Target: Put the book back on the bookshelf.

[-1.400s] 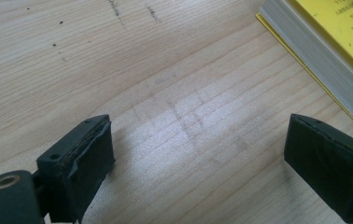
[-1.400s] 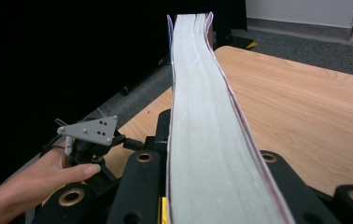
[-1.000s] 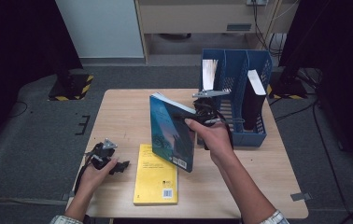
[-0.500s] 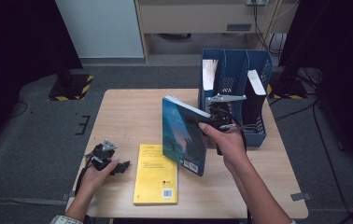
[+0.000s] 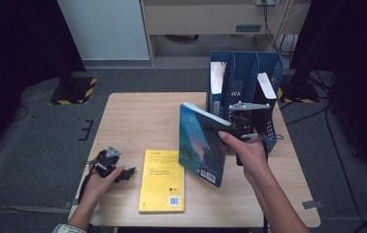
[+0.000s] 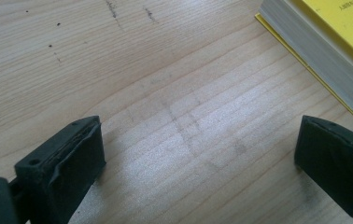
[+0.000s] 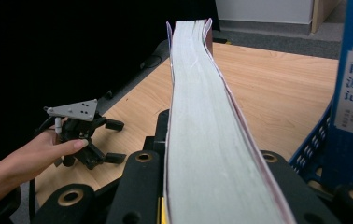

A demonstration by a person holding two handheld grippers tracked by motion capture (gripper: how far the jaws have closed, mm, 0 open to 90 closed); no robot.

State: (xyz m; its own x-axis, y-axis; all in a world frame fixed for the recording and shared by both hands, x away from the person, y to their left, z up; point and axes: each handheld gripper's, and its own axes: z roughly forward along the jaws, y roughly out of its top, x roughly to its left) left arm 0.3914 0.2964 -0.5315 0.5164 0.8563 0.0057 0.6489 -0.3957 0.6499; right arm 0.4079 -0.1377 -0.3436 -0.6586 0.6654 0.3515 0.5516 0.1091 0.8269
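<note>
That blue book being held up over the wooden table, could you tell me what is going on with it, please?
A person's right gripper is clamped on the blue paperback book, holding it upright above the wooden table beside the blue slotted file rack, which already holds books. The left gripper rests open on the table near the flat yellow book. The blue book is not yet in a slot.

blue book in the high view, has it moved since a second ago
Yes: the blue book, clamped in the right hand-held gripper, shifted rightward, closer to the blue file rack.
</note>
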